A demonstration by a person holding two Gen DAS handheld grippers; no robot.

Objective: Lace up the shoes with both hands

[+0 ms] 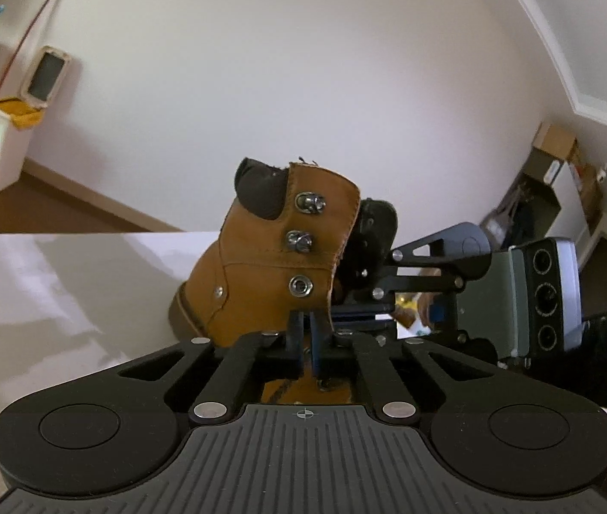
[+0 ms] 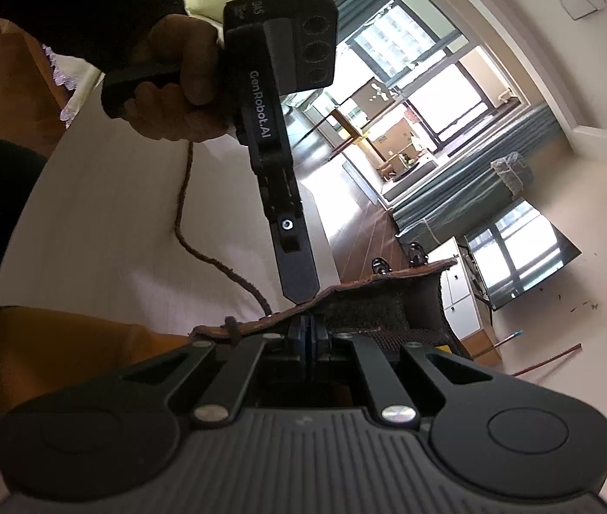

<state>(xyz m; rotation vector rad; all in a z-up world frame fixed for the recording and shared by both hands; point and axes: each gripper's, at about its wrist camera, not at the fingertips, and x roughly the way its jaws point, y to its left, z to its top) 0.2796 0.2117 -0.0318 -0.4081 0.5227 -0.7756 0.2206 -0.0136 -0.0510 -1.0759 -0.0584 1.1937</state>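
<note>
A tan leather boot [image 1: 260, 265] stands on the white table [image 1: 46, 300], its flap with two metal hooks and an eyelet facing the left wrist view. My left gripper [image 1: 307, 336] is shut, its tips against the flap's lower edge; nothing shows between the pads. In the right wrist view the left gripper [image 2: 299, 295] comes down from above and touches the flap's edge [image 2: 346, 289]. My right gripper [image 2: 308, 330] is shut just under that same edge, on the dark lining side; what it pinches is hidden. A brown lace [image 2: 183, 222] trails over the table to the flap.
A person's hand [image 2: 175, 77] holds the left gripper's handle. The right gripper's linkage arms [image 1: 428, 252] reach in by the boot's black tongue [image 1: 372, 231]. A white pedal bin [image 1: 7, 137] stands on the floor beyond the table's far edge.
</note>
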